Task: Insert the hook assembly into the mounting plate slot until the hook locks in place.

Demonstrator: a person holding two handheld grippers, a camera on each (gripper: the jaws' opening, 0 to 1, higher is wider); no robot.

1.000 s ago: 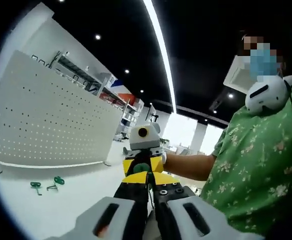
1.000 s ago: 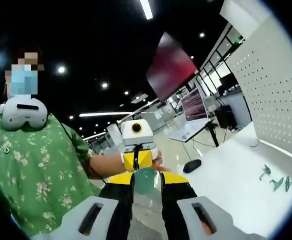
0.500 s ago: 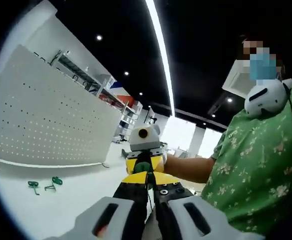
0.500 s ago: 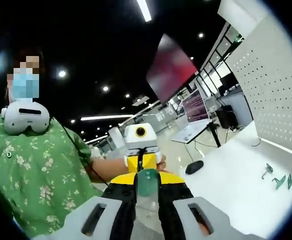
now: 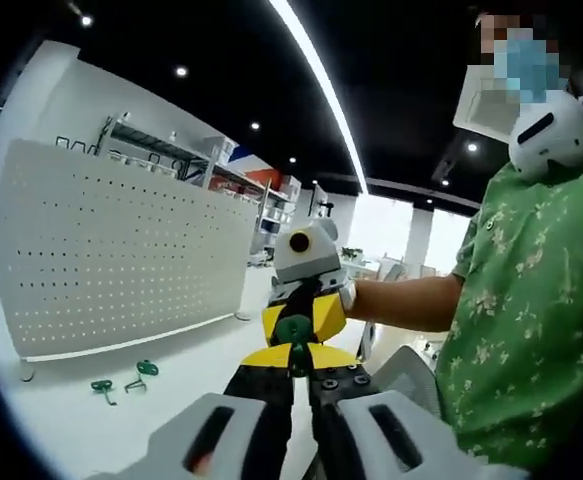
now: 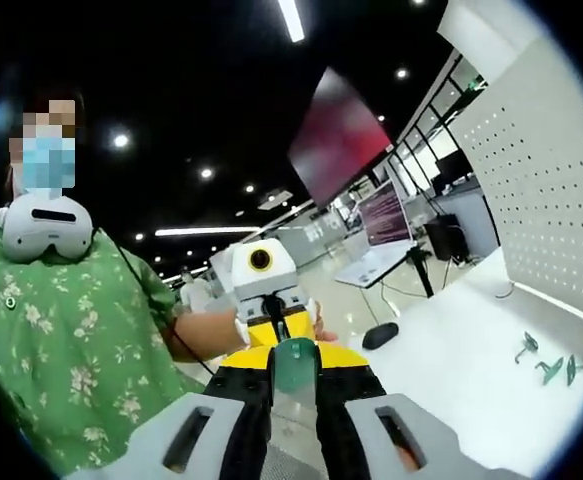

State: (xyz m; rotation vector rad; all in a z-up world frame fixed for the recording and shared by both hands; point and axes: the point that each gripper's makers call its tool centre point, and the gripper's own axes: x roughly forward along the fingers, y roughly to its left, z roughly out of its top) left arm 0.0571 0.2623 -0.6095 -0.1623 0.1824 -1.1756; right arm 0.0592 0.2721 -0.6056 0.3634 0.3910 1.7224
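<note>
Right tool (image 6: 293, 372) pinches a green hook (image 6: 294, 364) — pegboard (image 6: 546, 190) beyond.

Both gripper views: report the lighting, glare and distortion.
Left gripper view: long ceiling light strip glares and curves from fisheye; white perforated pegboard panel bows, evenly lit; bright background window washes out. Right gripper view: dark ceiling with spot lights, hanging reddish screen looks blurred, small green hooks soft near the rim.

Open-plan lab/showroom: black ceiling w/ strip light (image 5: 316, 75), white pegboard (image 5: 121, 255) on white table (image 6: 471, 370), monitors (image 6: 386, 215), shelving (image 5: 156, 155) behind.
</note>
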